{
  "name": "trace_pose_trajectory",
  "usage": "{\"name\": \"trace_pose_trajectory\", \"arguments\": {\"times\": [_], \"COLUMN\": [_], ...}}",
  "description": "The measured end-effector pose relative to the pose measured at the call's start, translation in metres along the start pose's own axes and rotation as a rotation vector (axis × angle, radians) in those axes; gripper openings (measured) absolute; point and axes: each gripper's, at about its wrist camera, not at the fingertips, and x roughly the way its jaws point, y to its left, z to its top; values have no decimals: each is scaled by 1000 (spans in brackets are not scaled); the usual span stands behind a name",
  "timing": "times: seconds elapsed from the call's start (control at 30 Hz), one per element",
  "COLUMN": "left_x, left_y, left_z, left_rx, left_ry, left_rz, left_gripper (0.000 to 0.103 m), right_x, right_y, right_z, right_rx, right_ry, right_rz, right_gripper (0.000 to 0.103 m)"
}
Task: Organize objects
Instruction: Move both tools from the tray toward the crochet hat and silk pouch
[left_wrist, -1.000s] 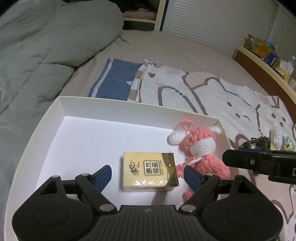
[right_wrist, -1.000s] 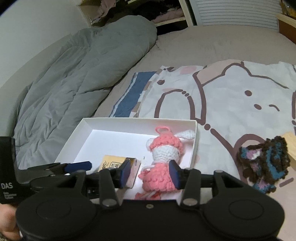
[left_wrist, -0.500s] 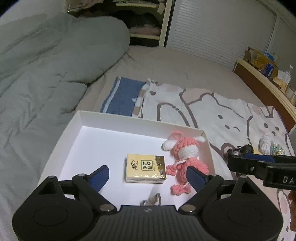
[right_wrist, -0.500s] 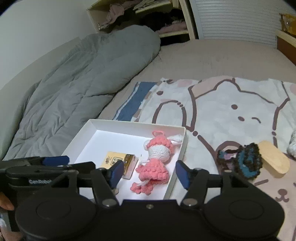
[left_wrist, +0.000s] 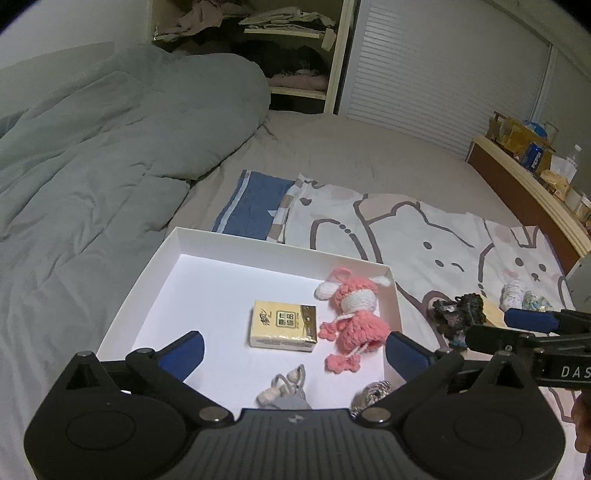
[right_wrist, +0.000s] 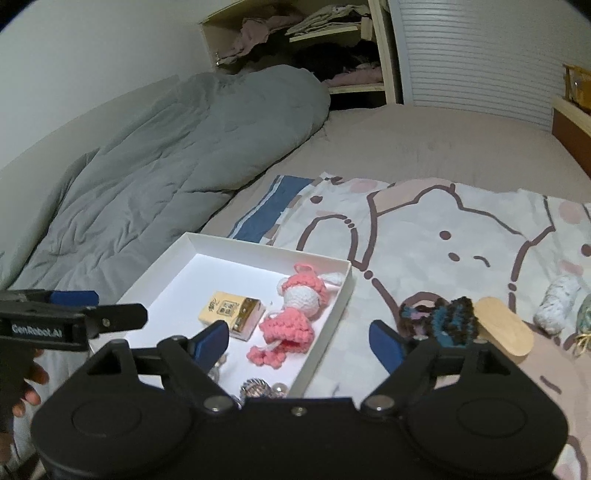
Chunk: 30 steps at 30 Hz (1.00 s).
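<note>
A white tray (left_wrist: 155, 266) lies on the bed and holds a yellow tissue pack (left_wrist: 282, 328), a pink crochet bunny (left_wrist: 354, 314), a grey string item (left_wrist: 284, 387) and a silvery ball (left_wrist: 373, 391). My left gripper (left_wrist: 295, 350) is open and empty above the tray's near part. My right gripper (right_wrist: 299, 343) is open and empty above the tray's right rim (right_wrist: 325, 332); the bunny (right_wrist: 295, 314) and tissue pack (right_wrist: 231, 314) lie beyond it. A dark crochet piece (right_wrist: 439, 321) and a wooden oval (right_wrist: 504, 328) lie right of the tray.
A grey duvet (left_wrist: 92, 166) is heaped at the left. A cartoon-print cloth (right_wrist: 443, 240) covers the bed at right, with white yarn bundles (right_wrist: 557, 302) on it. A shelf (left_wrist: 532, 177) with packages runs along the far right; a closet (left_wrist: 295, 48) stands behind.
Both grippers have pulled back and risen from the tray. The right gripper's jaws have opened wider off the bunny, which stays in the tray. More of the room shows.
</note>
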Motion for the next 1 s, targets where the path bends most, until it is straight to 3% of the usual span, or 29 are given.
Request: {"name": "trace_pose_trajectory", "arguments": {"times": [0.33,1.0], "left_x": [-19,-42], "left_y": [-9,-14], "left_z": [-20,-33], "left_rx": [8,-11], "left_ry": [-28,-74], "left_rz": [21,62], "left_gripper": [103,103], "right_x": [-16,-38], "right_y": [-6,-18], "right_z": [-13,-22], "right_rx": [-29,-56], "right_ry": [-15,-35], "right_rz": [-20,-32], "right_gripper": [103,103]}}
